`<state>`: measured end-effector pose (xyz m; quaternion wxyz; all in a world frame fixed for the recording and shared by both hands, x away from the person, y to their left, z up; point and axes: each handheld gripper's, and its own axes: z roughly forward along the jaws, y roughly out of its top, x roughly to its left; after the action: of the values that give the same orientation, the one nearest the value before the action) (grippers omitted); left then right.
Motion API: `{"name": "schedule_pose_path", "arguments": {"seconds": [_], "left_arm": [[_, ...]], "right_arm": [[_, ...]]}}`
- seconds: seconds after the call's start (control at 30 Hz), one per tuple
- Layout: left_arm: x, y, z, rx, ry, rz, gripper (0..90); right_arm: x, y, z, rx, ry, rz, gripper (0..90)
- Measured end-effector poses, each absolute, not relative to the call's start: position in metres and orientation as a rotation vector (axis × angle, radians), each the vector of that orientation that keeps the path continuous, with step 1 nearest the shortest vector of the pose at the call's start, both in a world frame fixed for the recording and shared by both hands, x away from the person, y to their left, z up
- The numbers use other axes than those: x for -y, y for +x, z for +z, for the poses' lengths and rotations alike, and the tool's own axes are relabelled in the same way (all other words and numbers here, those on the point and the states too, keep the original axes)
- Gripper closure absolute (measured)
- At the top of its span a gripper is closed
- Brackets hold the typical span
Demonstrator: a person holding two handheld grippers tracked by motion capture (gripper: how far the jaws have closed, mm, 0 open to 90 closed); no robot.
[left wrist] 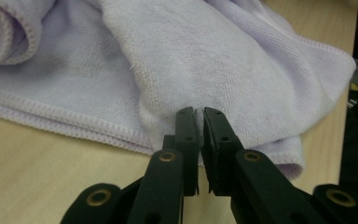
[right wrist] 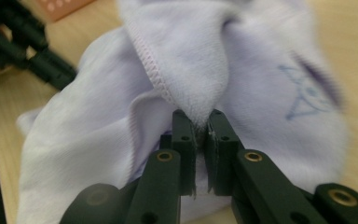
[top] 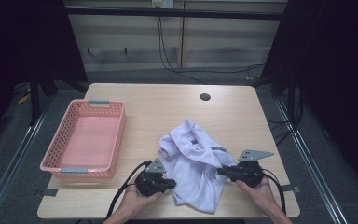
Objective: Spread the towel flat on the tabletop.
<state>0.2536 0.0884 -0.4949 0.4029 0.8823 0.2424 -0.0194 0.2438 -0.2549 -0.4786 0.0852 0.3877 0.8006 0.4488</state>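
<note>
Pale lilac terry towel (top: 193, 163), crumpled in a loose heap on the near half of the counter (top: 168, 105), right of centre. Soft looped pile, stitched hem running along its edges; faint blue line drawing printed on one fold (right wrist: 307, 95). Bunched and rolled at the far end, spread flatter toward the near edge. One fold pinched on its left side (left wrist: 196, 112), a hemmed ridge pinched on its right (right wrist: 198, 116).

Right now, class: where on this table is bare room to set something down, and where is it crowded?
Free: the far tabletop between the pink basket, the cable hole and the towel. Inside the basket is bare too. Crowded: the near edge, where the left claw and right claw pinch the towel.
</note>
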Motion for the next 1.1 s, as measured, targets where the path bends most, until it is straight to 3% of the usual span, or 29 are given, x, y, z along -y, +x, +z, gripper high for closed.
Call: {"name": "schedule_pose_path", "arguments": {"seconds": [0.3,0.4,0.6,0.8,0.93,1.03,1.1], "left_arm": [[-0.094,0.254,-0.493,-0.647,2.213,-0.080,83.7],[-0.099,0.258,-0.484,-0.667,2.151,-0.053,72.1],[-0.117,0.278,-0.463,-0.705,2.045,0.050,65.5],[-0.129,0.285,-0.453,-0.715,1.962,0.105,52.4],[-0.120,0.289,-0.460,-0.680,1.972,0.062,44.3],[-0.108,0.292,-0.466,-0.686,2.013,0.061,47.4],[-0.104,0.297,-0.469,-0.673,2.012,0.043,67.9]], "right_arm": [[0.321,0.243,-0.454,-2.050,1.341,1.373,85.3],[0.332,0.238,-0.456,-2.043,1.358,1.381,85.4],[0.320,0.241,-0.459,-2.096,1.332,1.391,85.5],[0.317,0.244,-0.460,-2.115,1.315,1.414,85.5],[0.315,0.246,-0.459,-2.123,1.311,1.422,85.5],[0.313,0.247,-0.458,-2.124,1.302,1.434,85.5],[0.312,0.249,-0.457,-2.129,1.297,1.440,85.6]]}}
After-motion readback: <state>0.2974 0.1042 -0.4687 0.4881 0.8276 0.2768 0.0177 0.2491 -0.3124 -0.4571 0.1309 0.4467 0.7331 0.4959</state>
